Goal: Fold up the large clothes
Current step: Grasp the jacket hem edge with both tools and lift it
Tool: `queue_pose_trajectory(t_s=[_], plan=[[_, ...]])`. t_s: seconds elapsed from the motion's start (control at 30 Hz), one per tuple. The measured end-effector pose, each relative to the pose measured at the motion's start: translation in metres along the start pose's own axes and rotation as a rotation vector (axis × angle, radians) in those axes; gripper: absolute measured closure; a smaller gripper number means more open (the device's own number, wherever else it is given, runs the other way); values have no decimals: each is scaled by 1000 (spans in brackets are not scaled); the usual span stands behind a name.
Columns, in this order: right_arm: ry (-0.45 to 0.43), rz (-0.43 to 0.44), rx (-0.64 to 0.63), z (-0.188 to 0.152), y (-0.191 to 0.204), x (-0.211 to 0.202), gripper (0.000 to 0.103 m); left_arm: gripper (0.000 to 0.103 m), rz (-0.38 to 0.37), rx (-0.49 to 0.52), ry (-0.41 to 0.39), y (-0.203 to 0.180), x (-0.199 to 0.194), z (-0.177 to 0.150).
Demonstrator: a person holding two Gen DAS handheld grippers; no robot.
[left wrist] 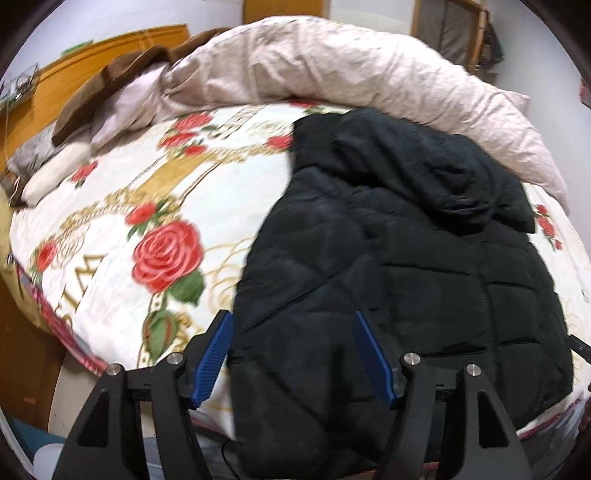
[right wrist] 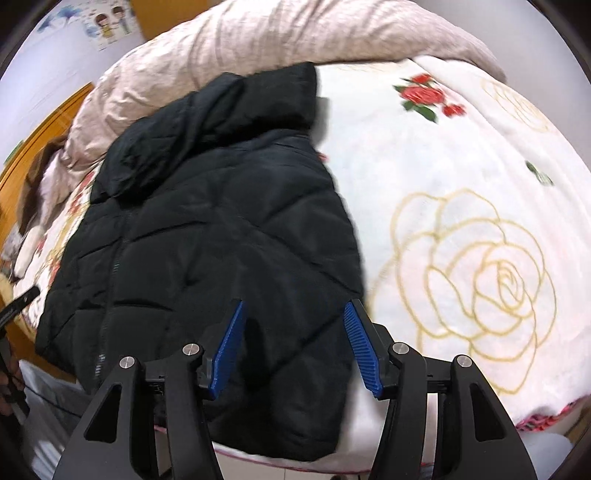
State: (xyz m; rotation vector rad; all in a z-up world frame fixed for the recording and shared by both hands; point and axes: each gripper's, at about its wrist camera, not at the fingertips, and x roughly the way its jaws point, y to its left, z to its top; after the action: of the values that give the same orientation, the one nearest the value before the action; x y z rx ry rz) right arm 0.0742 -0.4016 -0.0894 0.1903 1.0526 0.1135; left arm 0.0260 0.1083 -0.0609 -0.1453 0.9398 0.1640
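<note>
Black jacket (left wrist: 399,266) lies at bed's (left wrist: 122,206) near edge, sides seemingly folded in, hem overhanging. L gripper (left wrist: 293,356) & R gripper (right wrist: 293,349) wide, empty, above hem. Final fold likely left.

Bed w/ rose-print blanket (left wrist: 110,229); rumpled pinkish duvet (left wrist: 332,62); wooden headboard (left wrist: 110,48); pale walls (left wrist: 110,14)

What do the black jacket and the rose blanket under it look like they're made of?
The black jacket looks like padded synthetic shell, nylon or polyester: smooth, faintly shiny, with puffy diamond quilting. The rose blanket looks like plush printed fleece: soft, matte and fuzzy. Neither fibre is certain from looks alone.
</note>
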Motion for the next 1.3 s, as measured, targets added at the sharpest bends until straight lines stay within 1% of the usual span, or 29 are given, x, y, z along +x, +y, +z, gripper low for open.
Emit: queue_pose_trajectory(t_s=[0.07, 0.13, 0.23, 0.37, 0.5, 0.57, 0.6, 0.63, 0.67, 0.7, 0.73, 0.77, 0.8, 0.9, 1.0, 1.1, 1.3], plan=[[13, -6, 38, -2, -11, 5, 45, 33, 10, -21, 24, 9, 9, -3], [39, -1, 77, -4, -20, 12, 40, 32, 15, -36, 55, 14, 19, -8], [80, 42, 126, -9, -28, 21, 40, 32, 9, -52, 101, 15, 30, -18], [114, 82, 120, -14, -23, 22, 40, 32, -18, -32, 121, 7, 32, -27], [132, 110, 118, -20, -16, 21, 40, 32, -21, -15, 133, -1, 31, -35], [133, 109, 105, -22, -11, 19, 53, 33, -17, -19, 148, -2, 31, -40], [129, 101, 99, -22, -9, 18, 60, 37, -14, -17, 152, -4, 31, -42], [125, 98, 98, -22, -8, 17, 65, 40, -10, -9, 154, -5, 31, -42], [122, 100, 102, -21, -7, 16, 74, 48, 0, 6, 155, -7, 29, -42], [118, 105, 106, -19, -8, 13, 77, 60, 9, 20, 155, -9, 28, -42], [114, 112, 107, -17, -7, 11, 83, 66, 12, 32, 153, -11, 25, -41], [108, 117, 106, -16, -7, 8, 86, 75, 11, 40, 148, -12, 21, -39], [100, 123, 105, -15, -5, 4, 87, 81, 5, 42, 143, -12, 17, -37], [60, 155, 107, -10, -3, -15, 90, 86, -17, 26, 108, -12, -2, -29], [23, 186, 101, -5, -1, -36, 91, 87, -50, 26, 51, -14, -27, -21], [-9, 199, 85, -4, 0, -58, 91, 88, -78, 29, 6, -14, -53, -17], [-44, 238, 108, -23, -7, -98, 91, 88, -133, -9, -46, 2, -101, -21]])
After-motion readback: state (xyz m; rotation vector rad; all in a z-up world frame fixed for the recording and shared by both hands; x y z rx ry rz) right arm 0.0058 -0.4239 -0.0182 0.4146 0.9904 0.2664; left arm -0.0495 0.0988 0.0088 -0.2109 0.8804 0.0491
